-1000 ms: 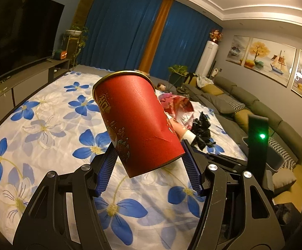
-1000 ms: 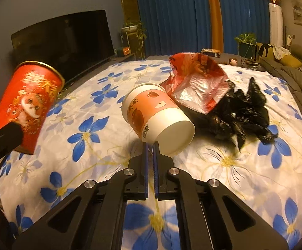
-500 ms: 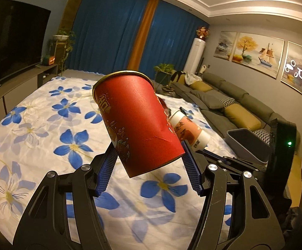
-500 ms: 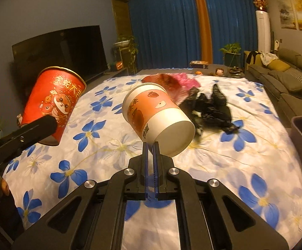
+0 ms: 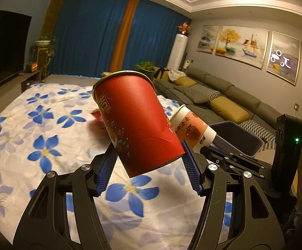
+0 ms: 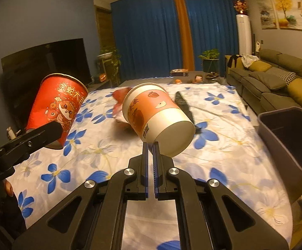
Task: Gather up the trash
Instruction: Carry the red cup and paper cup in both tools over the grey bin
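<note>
My left gripper is shut on a red paper cup, held tilted in the air above the flowered cloth; the cup also shows in the right wrist view. My right gripper is shut on the rim of an orange and white paper cup, also held up and tilted; it shows in the left wrist view just right of the red cup. A grey bin stands at the right edge of the cloth. A red wrapper and a black bag lie on the cloth behind the cups.
The white cloth with blue flowers covers a wide low surface. A grey sofa with yellow cushions runs along the right. A TV and plants stand at the left, blue curtains at the back.
Both grippers have lifted and swung right with their cups. The grey bin has come into view at the right, and the wrapper and black bag have fallen farther behind.
</note>
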The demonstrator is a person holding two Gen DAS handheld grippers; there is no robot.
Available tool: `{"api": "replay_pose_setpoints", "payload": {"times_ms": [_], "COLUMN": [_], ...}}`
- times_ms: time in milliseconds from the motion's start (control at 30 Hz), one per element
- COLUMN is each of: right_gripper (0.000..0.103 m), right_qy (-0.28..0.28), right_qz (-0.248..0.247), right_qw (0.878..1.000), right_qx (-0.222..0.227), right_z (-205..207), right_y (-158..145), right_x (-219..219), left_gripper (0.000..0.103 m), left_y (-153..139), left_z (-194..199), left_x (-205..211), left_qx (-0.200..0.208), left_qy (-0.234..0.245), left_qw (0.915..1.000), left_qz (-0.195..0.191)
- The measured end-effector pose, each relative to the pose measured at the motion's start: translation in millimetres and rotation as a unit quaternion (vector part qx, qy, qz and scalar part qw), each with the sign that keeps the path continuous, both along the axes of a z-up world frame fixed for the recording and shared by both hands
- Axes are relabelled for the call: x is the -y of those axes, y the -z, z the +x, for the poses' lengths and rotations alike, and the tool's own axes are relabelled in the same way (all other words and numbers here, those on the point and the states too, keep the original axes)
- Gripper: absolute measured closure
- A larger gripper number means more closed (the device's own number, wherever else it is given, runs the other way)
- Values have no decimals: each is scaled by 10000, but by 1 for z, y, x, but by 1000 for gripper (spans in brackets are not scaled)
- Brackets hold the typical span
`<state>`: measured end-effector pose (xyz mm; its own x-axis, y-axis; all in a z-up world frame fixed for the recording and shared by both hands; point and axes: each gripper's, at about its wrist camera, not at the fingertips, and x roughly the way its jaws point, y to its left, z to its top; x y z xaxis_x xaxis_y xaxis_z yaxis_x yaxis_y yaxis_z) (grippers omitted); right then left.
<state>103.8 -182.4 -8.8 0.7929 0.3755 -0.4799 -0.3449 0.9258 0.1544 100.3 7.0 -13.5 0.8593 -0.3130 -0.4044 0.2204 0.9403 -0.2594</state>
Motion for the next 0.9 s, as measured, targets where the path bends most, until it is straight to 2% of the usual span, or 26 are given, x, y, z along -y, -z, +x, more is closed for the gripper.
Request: {"api": "replay_pose_setpoints", "payload": {"times_ms": [233, 467, 633, 767, 900], "right_gripper": [98, 98, 98, 98, 98], "right_qy": [422, 1137, 1880, 2378, 2661], "right_qz": [100, 202, 153, 132, 175], "right_qw": [9990, 9929, 9813, 9704, 9633], "right_qx": [125, 269, 373, 400, 317], "right_z": [-1, 0, 0, -1, 0], "right_y": [-5, -11, -14, -13, -4], "right_x": [37, 99, 152, 191, 218], "left_gripper": [42, 42, 42, 42, 42], "left_y": [-3, -14, -18, -16, -10], "left_z": [17, 37, 55, 73, 89], "left_x": [31, 86, 141, 183, 221], "left_qx": [58, 203, 335, 285, 230], "left_qy": [458, 1029, 1498, 1821, 2227], "left_qw": [9989, 9945, 9881, 9829, 9746], "left_qz": [-62, 7, 119, 64, 9]}}
